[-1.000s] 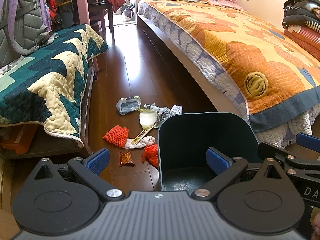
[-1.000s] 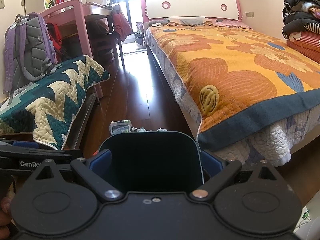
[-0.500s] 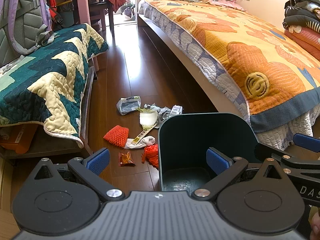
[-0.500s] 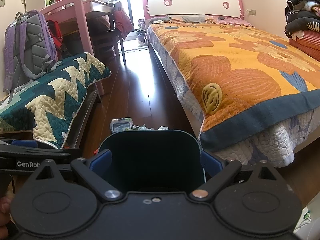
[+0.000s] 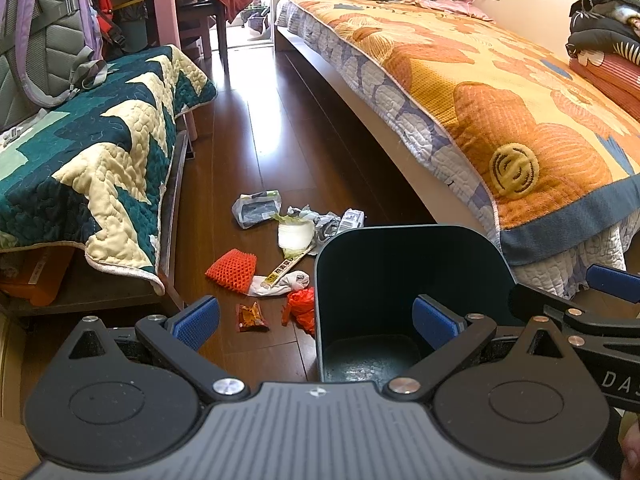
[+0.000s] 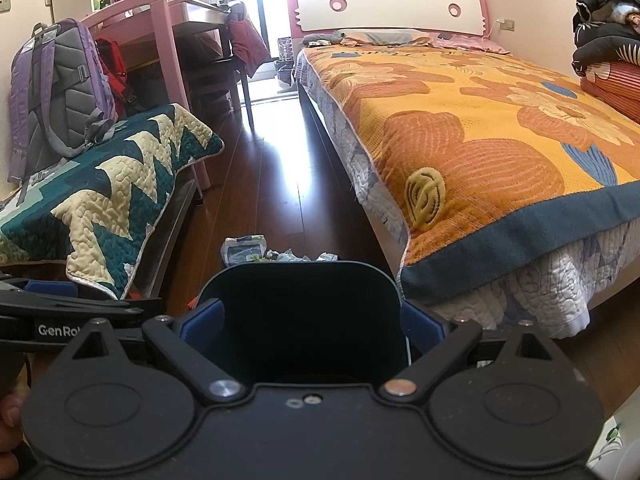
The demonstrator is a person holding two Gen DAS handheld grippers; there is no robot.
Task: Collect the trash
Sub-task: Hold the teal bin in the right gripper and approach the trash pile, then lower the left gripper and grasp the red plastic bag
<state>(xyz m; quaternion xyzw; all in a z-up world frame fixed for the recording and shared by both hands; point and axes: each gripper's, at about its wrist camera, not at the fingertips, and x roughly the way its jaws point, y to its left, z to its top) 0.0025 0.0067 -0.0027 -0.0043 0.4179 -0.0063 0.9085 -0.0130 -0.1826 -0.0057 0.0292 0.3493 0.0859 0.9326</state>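
Observation:
Trash lies in a heap on the dark wood floor: an orange foam net [image 5: 232, 270], a small snack wrapper [image 5: 251, 316], a red plastic scrap [image 5: 300, 308], a white cloth with a yellow strip [image 5: 280, 280], a white cup [image 5: 295, 234], a grey packet [image 5: 256, 210] and crumpled wrappers [image 5: 332, 220]. A dark teal bin [image 5: 400, 272] stands right of the heap. My right gripper [image 6: 310, 320] is shut on the bin [image 6: 300, 308], a blue pad against each side wall. Near the bin's left wall, my left gripper [image 5: 316, 316] hangs open and holds nothing.
A bed with an orange flowered cover [image 5: 500, 128] runs along the right. A low bench under a teal and cream quilt [image 5: 100, 152] is on the left, with a grey-purple backpack [image 5: 44, 32] on it. A pink desk and chair [image 6: 200, 40] stand beyond.
The right gripper and the bin shifted slightly together, while the room behind them moved a little. The left gripper's view is nearly unchanged, and the trash has not moved.

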